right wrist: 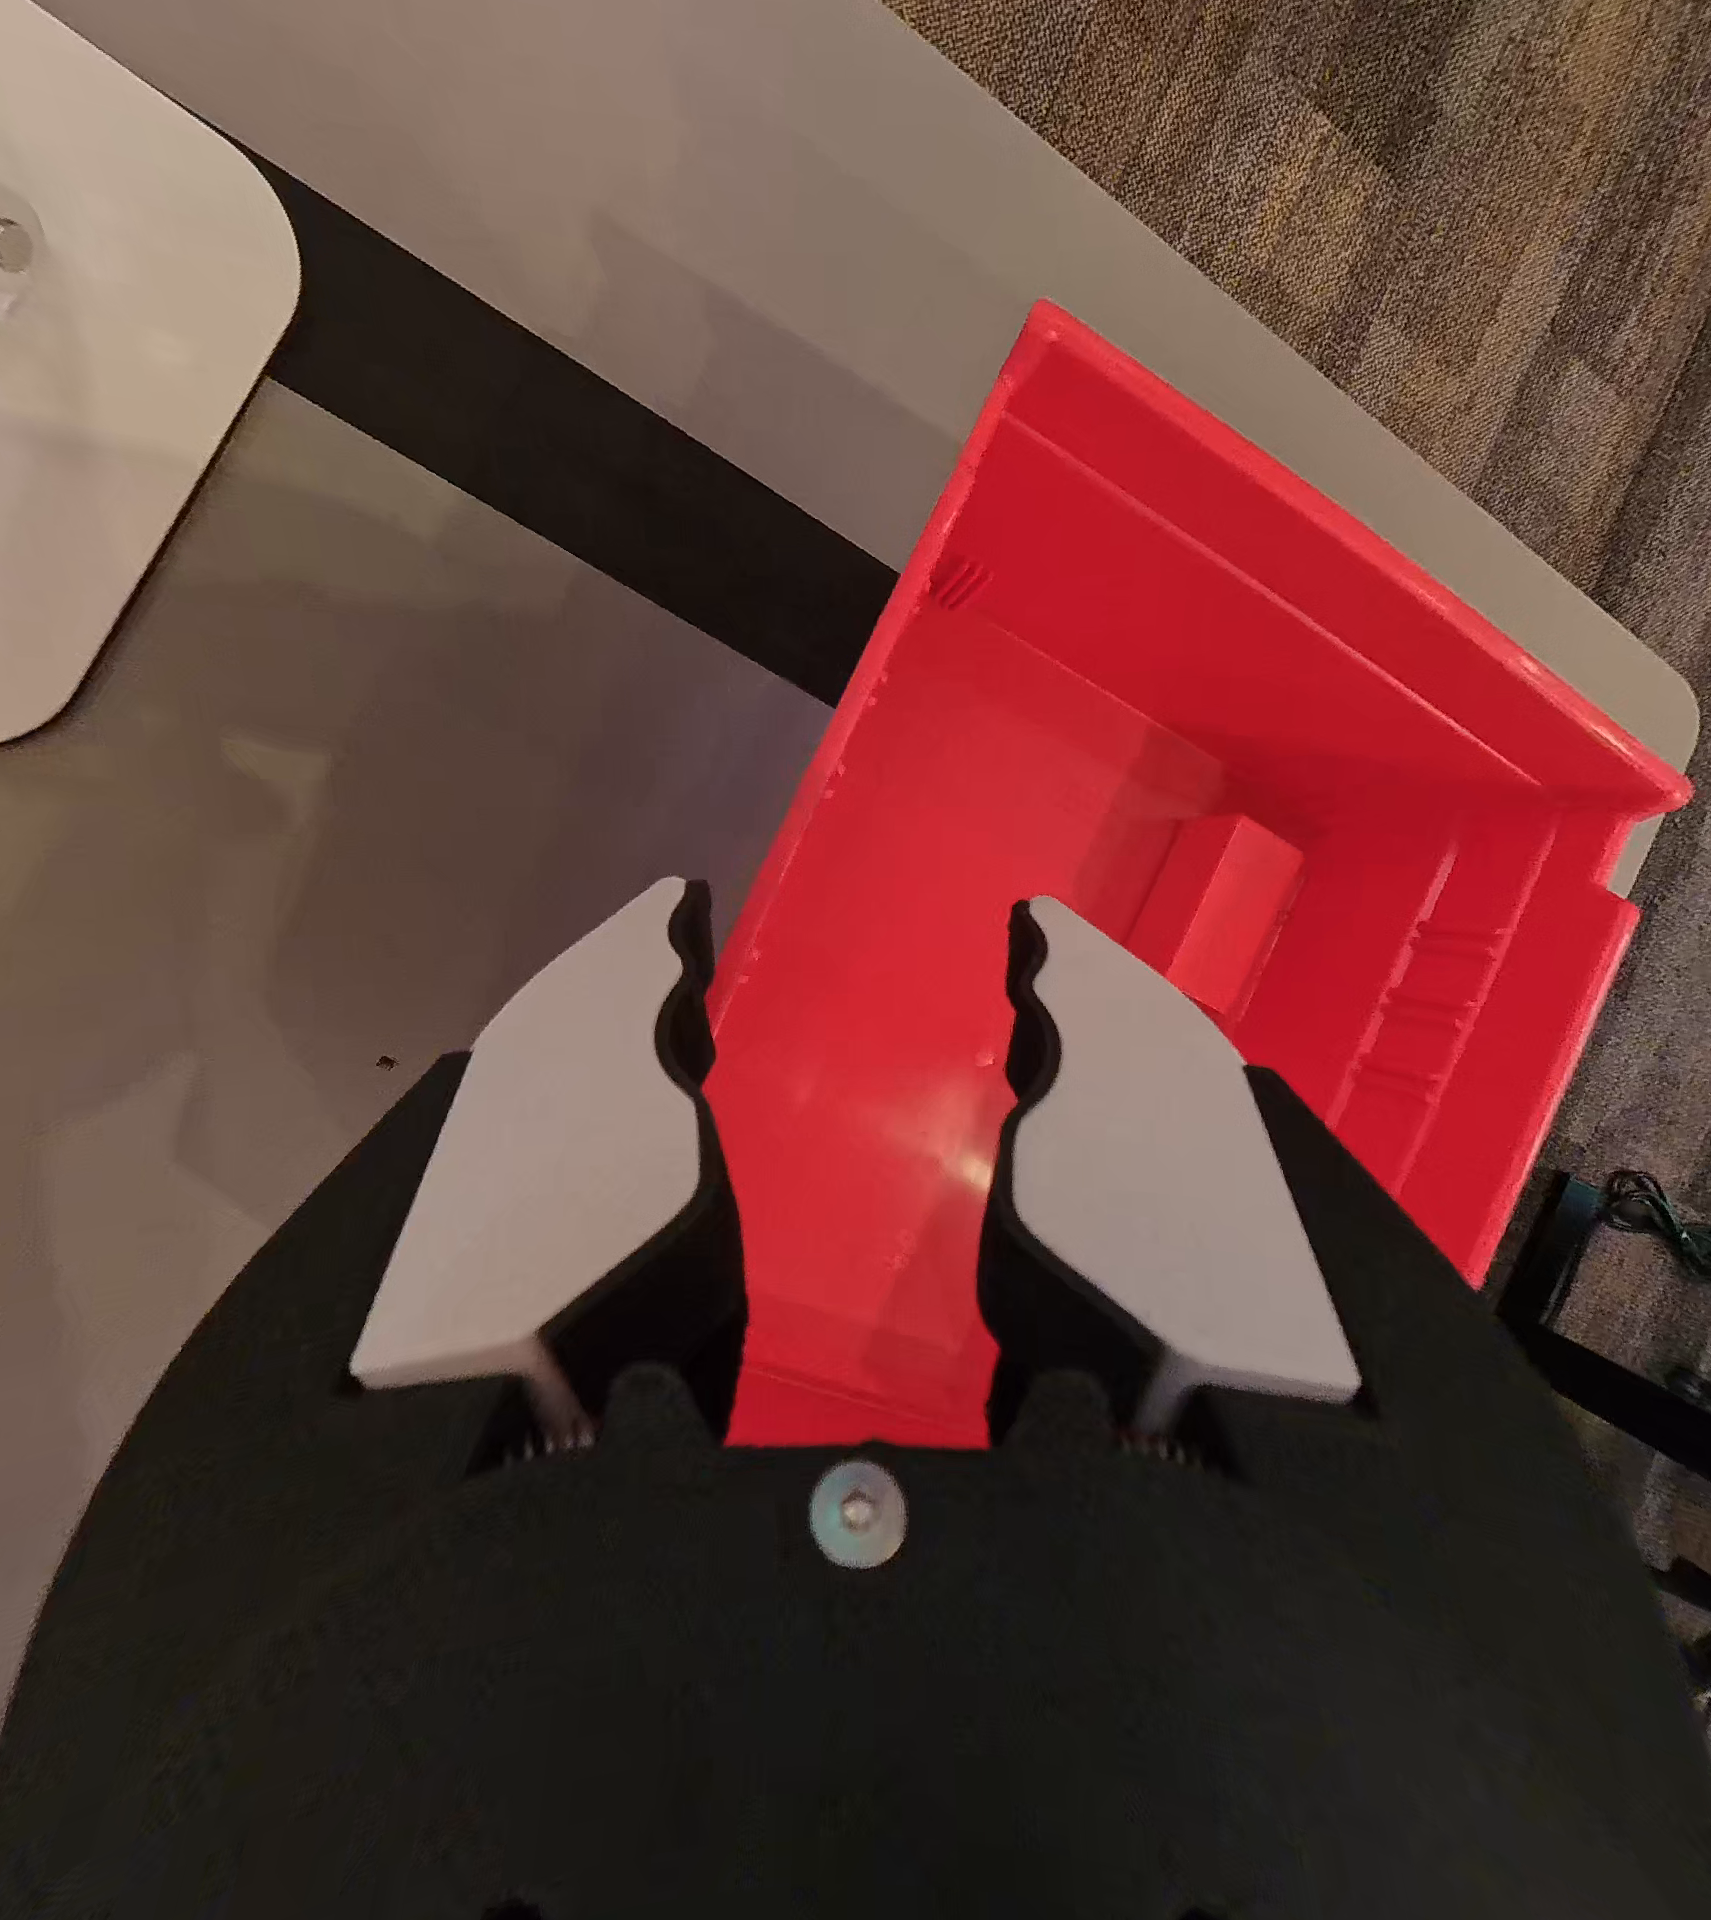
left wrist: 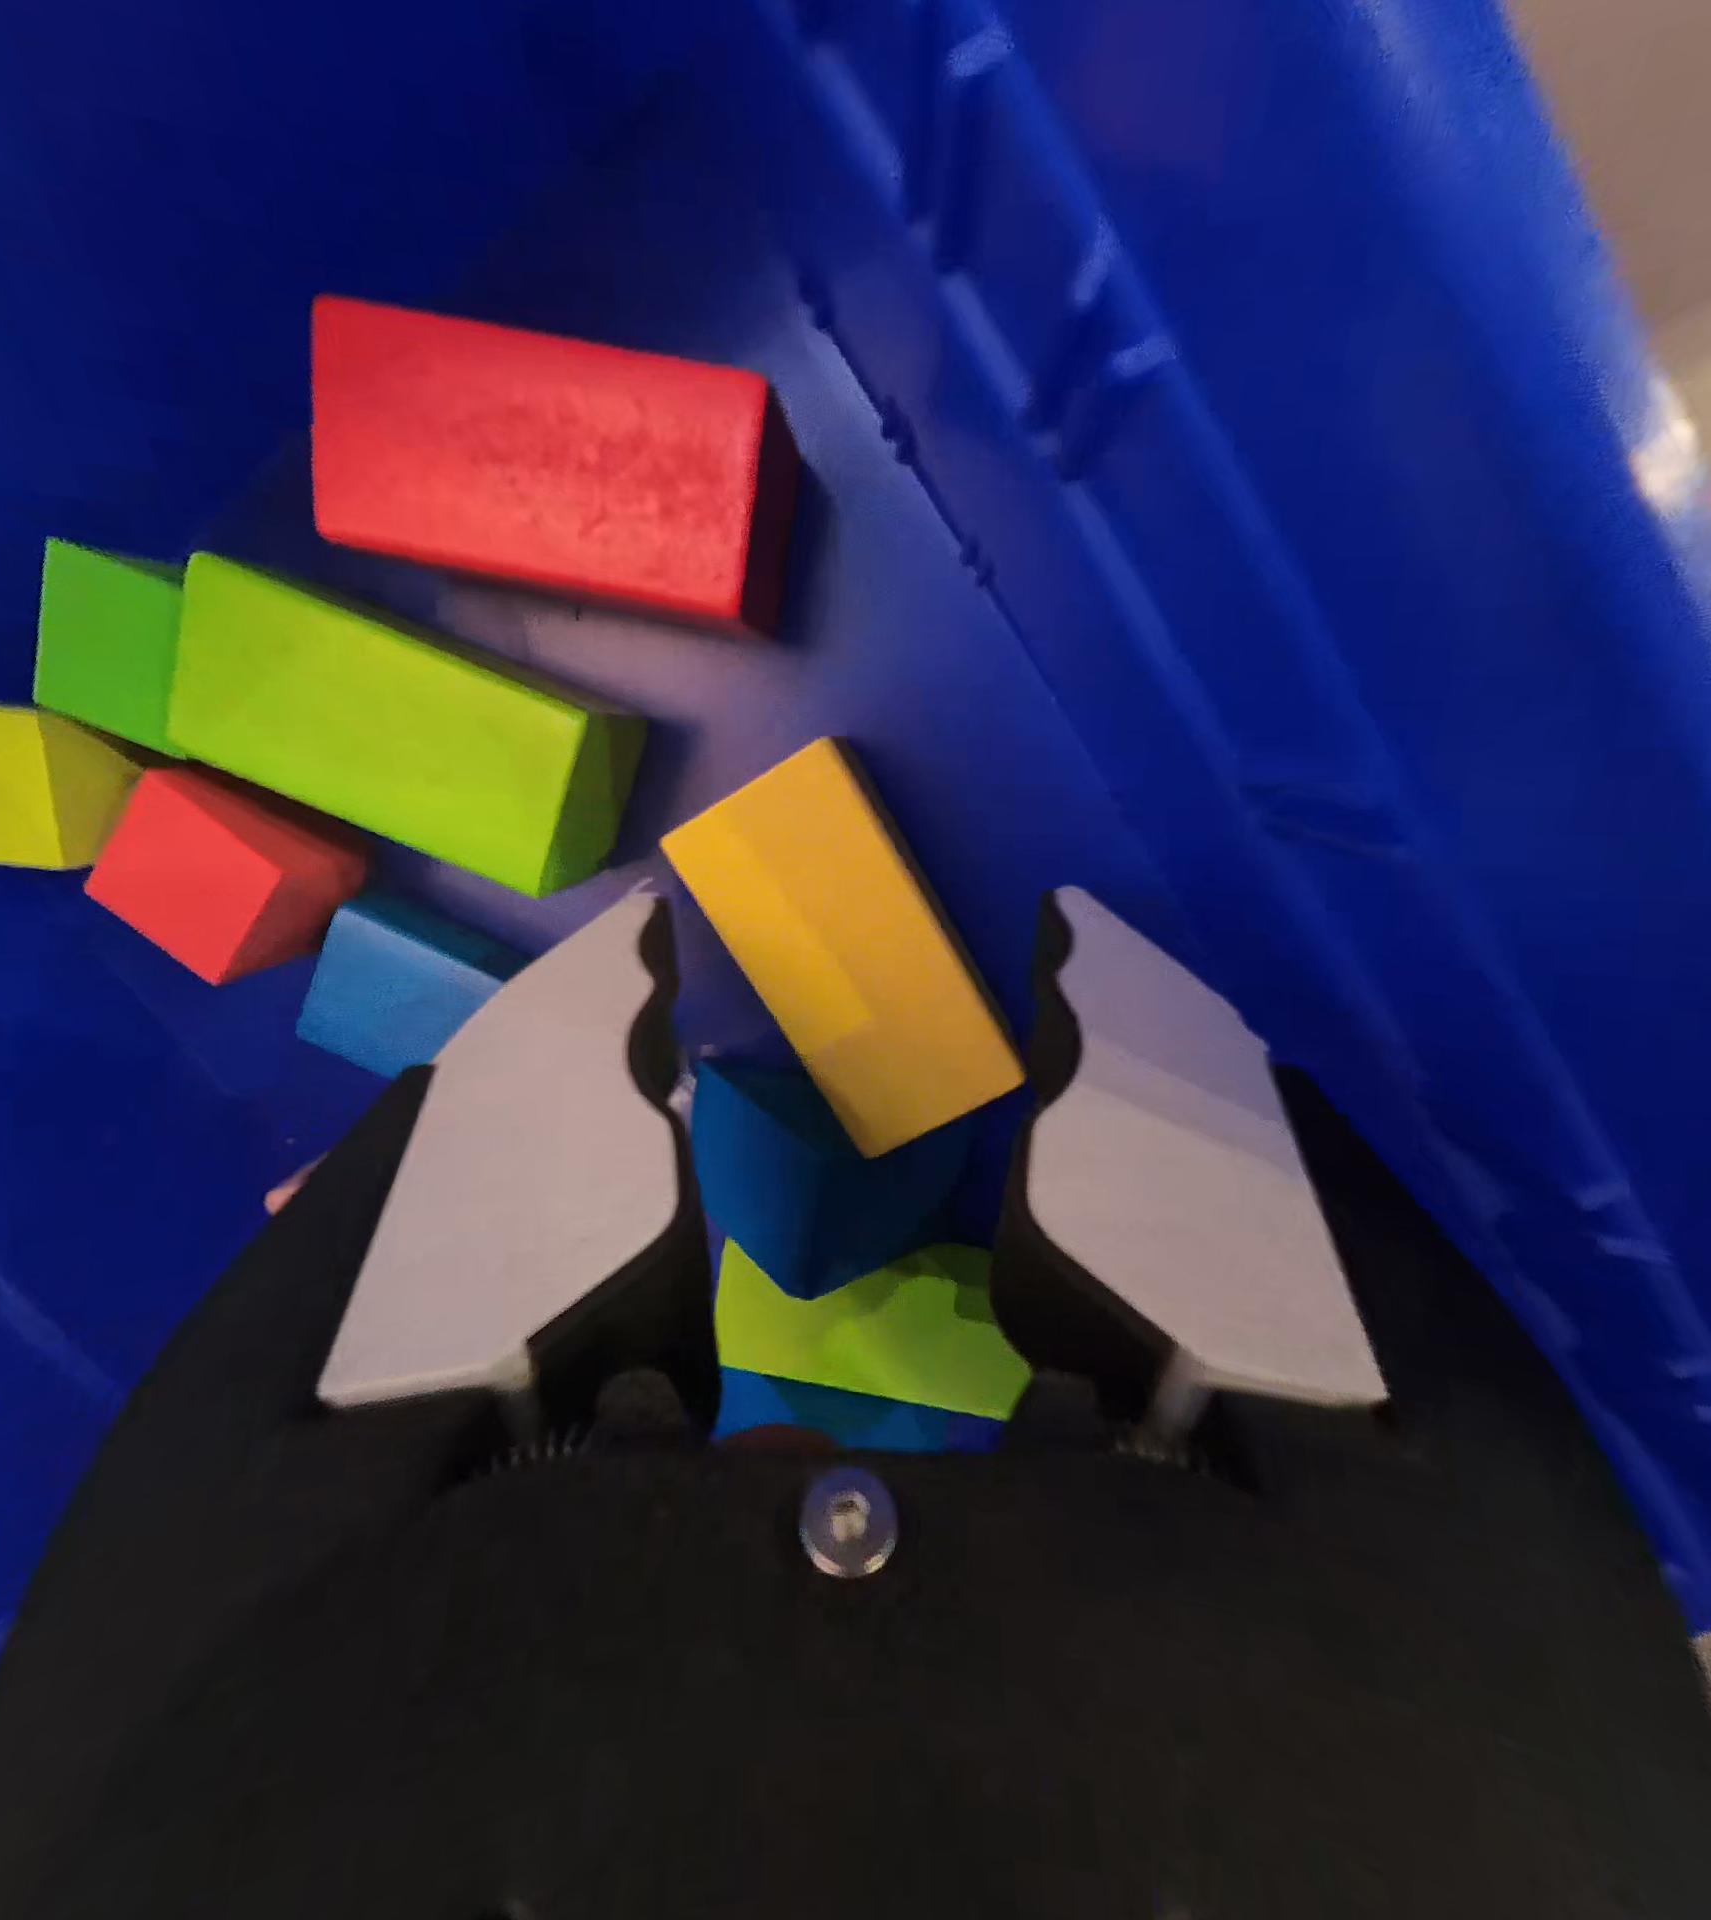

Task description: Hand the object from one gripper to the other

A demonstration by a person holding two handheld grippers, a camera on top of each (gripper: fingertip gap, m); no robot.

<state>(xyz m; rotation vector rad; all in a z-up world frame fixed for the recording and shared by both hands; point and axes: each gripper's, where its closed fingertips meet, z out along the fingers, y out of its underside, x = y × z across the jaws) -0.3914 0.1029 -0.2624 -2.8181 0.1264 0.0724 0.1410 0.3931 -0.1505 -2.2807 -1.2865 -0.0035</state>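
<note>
Blue bin (left wrist: 1246, 520): tall ribbed wall on one side, floor strewn with painted blocks, little free floor between them. Red bin (right wrist: 1194, 675) sits at the far corner of the pale table (right wrist: 415, 935), one red block (right wrist: 1235, 914) inside near its far wall, otherwise roomy.

Left gripper (left wrist: 851, 935) is down inside the blue bin, jaws apart, straddling a yellow block (left wrist: 830, 935); gaps show either side, so nothing is clamped. Yellow block lies tilted, propped on a dark blue wedge (left wrist: 799, 1174), close to the bin wall.

Right gripper (right wrist: 856, 925) hangs over the red bin's near edge, jaws apart, nothing between them.

Judgement: block looks rigid, light, painted smooth, may slip. Grip across its long flat sides near one end, leaving the other free. Wall crowds the outer finger.
</note>
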